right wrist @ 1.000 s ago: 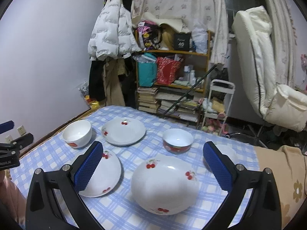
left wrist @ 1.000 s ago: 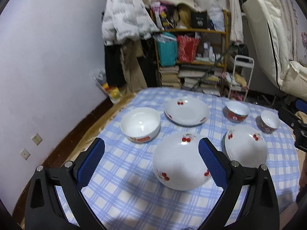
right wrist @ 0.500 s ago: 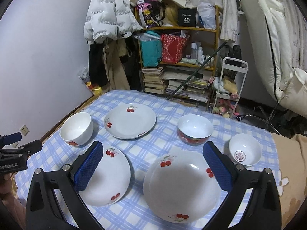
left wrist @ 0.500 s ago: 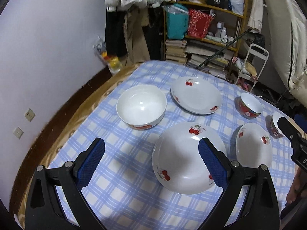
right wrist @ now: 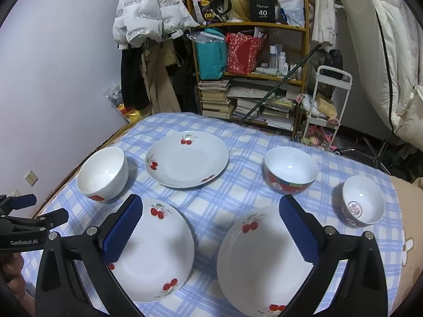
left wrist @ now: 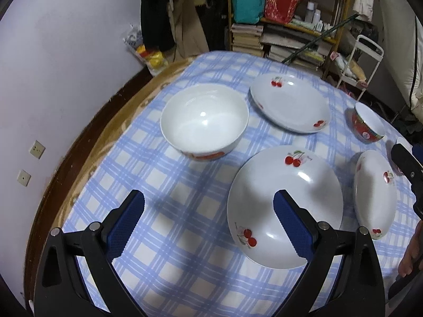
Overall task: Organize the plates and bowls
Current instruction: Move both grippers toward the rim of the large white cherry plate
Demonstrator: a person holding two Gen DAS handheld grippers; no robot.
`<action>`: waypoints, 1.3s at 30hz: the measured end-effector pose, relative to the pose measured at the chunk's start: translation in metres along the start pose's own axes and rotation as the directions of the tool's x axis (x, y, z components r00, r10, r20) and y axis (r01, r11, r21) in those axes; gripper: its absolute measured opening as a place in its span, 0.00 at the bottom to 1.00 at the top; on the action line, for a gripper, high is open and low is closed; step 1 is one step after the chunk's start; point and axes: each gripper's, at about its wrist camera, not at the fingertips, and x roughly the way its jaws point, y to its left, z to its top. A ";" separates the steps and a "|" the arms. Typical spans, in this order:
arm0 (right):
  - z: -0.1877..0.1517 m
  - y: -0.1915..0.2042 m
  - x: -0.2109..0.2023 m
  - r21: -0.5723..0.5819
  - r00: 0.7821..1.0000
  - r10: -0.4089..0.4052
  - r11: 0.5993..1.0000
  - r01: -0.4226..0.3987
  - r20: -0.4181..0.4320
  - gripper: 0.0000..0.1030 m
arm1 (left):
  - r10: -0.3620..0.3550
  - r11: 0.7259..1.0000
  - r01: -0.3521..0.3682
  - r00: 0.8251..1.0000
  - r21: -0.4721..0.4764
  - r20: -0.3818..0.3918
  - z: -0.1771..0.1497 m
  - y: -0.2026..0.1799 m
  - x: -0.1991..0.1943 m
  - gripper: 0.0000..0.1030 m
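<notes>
Left gripper (left wrist: pixel 208 220): released, empty. Cherry plate (left wrist: pixel 285 206) lay at lower right of frame, under its right finger. Right gripper (right wrist: pixel 211 232): released, empty.

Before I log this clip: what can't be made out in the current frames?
- Small bowl: in the left wrist view, only a sliver shows behind the right tool.
- Near-right plate: right wrist view, near rim cut by the frame edge and the tool.
- Red mark inside the small bowl: too small to read.
</notes>
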 end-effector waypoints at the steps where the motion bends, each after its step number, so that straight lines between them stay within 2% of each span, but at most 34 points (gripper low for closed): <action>1: -0.001 -0.001 0.003 -0.001 1.000 0.002 1.000 -0.002 0.000 1.00 | 0.006 1.000 -0.006 1.000 -0.001 -0.011 0.000 -0.001 0.004 0.94; 13: -0.017 0.010 0.037 -0.079 0.996 -0.001 0.997 -0.006 -0.084 1.00 | 0.019 0.999 -0.025 0.991 -0.046 -0.134 -0.010 -0.007 0.046 0.94; 18: -0.025 0.013 0.048 -0.106 0.993 -0.007 0.994 -0.006 -0.121 1.00 | 0.030 0.997 -0.040 0.988 -0.061 -0.149 -0.011 -0.006 0.054 0.94; 25: -0.034 0.015 0.065 -0.123 0.984 -0.017 0.992 -0.005 -0.176 1.00 | -0.009 0.987 -0.022 0.981 -0.156 -0.193 -0.014 0.009 0.068 0.94; 30: -0.038 0.014 0.074 -0.119 0.977 -0.012 0.993 -0.013 -0.211 0.99 | 0.004 0.989 -0.034 0.978 -0.145 -0.206 -0.015 0.009 0.071 0.94; 33: -0.041 0.012 0.080 -0.098 0.970 0.009 0.995 -0.034 -0.244 0.91 | -0.011 0.988 -0.026 0.971 -0.153 -0.237 -0.017 0.010 0.077 0.92; 34: -0.042 0.012 0.083 -0.093 0.967 0.016 0.995 -0.041 -0.254 0.90 | -0.017 0.987 -0.022 0.969 -0.156 -0.246 -0.018 0.010 0.079 0.86; 36: -0.045 0.011 0.087 -0.080 0.962 0.030 0.995 -0.053 -0.271 0.86 | -0.026 0.987 -0.017 0.965 -0.159 -0.261 -0.019 0.011 0.082 0.82; 39: -0.047 0.012 0.091 -0.074 0.957 0.050 0.995 -0.074 -0.284 0.73 | -0.046 0.986 0.001 0.963 -0.166 -0.266 -0.020 0.011 0.084 0.79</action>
